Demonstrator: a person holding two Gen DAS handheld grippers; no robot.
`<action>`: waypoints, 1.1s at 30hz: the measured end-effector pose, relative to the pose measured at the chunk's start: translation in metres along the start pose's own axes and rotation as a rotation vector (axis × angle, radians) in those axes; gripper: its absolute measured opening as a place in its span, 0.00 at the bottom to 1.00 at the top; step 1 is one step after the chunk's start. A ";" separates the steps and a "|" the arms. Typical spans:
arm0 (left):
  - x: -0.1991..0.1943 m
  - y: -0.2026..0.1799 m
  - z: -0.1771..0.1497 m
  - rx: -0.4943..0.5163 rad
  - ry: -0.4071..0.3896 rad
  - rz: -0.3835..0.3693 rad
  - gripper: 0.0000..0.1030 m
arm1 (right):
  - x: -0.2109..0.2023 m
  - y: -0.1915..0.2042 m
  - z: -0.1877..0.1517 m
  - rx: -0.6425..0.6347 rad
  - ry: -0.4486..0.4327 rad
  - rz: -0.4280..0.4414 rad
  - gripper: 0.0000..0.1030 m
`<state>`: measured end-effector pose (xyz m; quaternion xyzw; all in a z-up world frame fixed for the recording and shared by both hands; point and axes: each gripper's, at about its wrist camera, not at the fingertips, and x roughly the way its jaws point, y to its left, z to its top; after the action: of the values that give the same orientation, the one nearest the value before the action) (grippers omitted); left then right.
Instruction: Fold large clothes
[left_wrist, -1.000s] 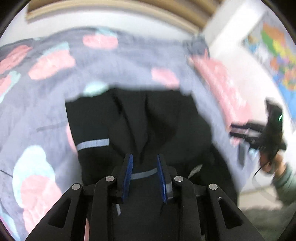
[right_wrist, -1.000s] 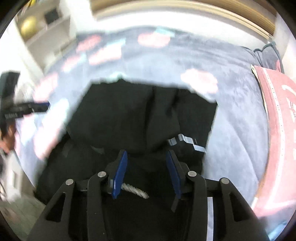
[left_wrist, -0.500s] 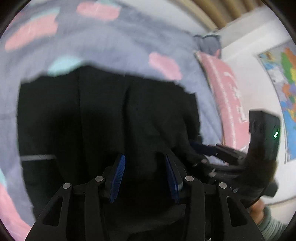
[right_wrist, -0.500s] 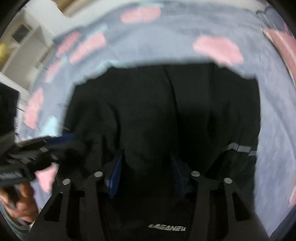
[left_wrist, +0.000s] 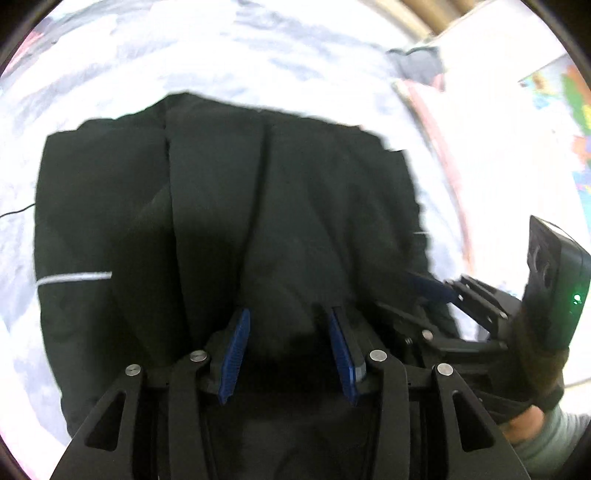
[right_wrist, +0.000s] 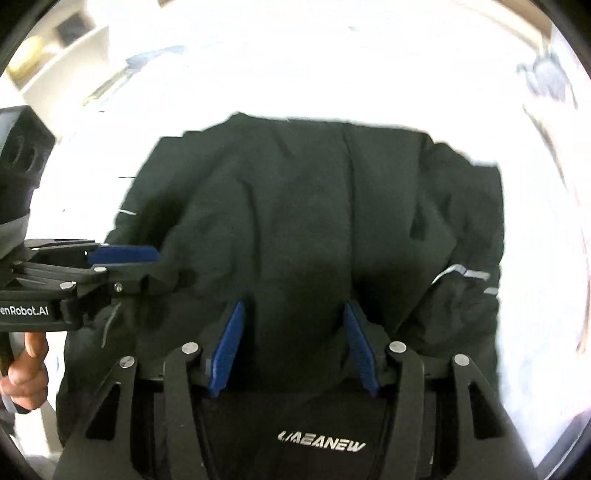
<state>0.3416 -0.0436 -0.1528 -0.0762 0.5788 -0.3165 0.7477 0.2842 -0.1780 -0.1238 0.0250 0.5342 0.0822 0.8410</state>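
**Black jacket under two parted tools**

Blue-padded and black-framed, the left tool (left_wrist: 288, 347) is hovering low over the near hem of the large black fabric jacket (left_wrist: 229, 206), its pads standing apart with dark cloth showing between them; it is released, gripping nothing that can be seen. The right tool (right_wrist: 293, 341) is sitting in the same posture at its own side, pads spread wide over the cloth, likewise unclenched. From each wrist view the other tool is showing at the frame edge, reaching in sideways at the jacket's flank, and whether those tips are touching the fabric cannot be told.

The jacket is lying on the pale patterned bed cover (left_wrist: 258, 48), already gathered into a rough rectangle, with a grey reflective stripe (left_wrist: 74, 277) on the left sleeve and a lengthwise crease running away from the tools. A pink pillow (left_wrist: 439, 155) is lying well apart at the right.

Judging from this, the step in hand is taking the near edge to fold it away. Doing it well is calling for both tools pinching all layers at matching points, lifting together, and laying the edge square on the far side, since a bulky sleeve is likely to slip out or bunch.
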 end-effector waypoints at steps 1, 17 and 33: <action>-0.005 -0.001 -0.005 -0.003 -0.008 -0.011 0.43 | -0.002 0.004 -0.002 -0.010 -0.008 -0.005 0.57; -0.022 0.003 -0.052 -0.079 0.014 0.060 0.43 | 0.001 -0.015 -0.041 0.134 0.123 0.035 0.51; -0.143 0.103 -0.193 -0.333 -0.104 0.172 0.43 | -0.095 -0.074 -0.159 0.232 0.096 -0.114 0.66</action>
<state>0.1863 0.1668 -0.1469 -0.1654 0.5880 -0.1468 0.7780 0.1091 -0.2742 -0.1163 0.0877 0.5803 -0.0269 0.8092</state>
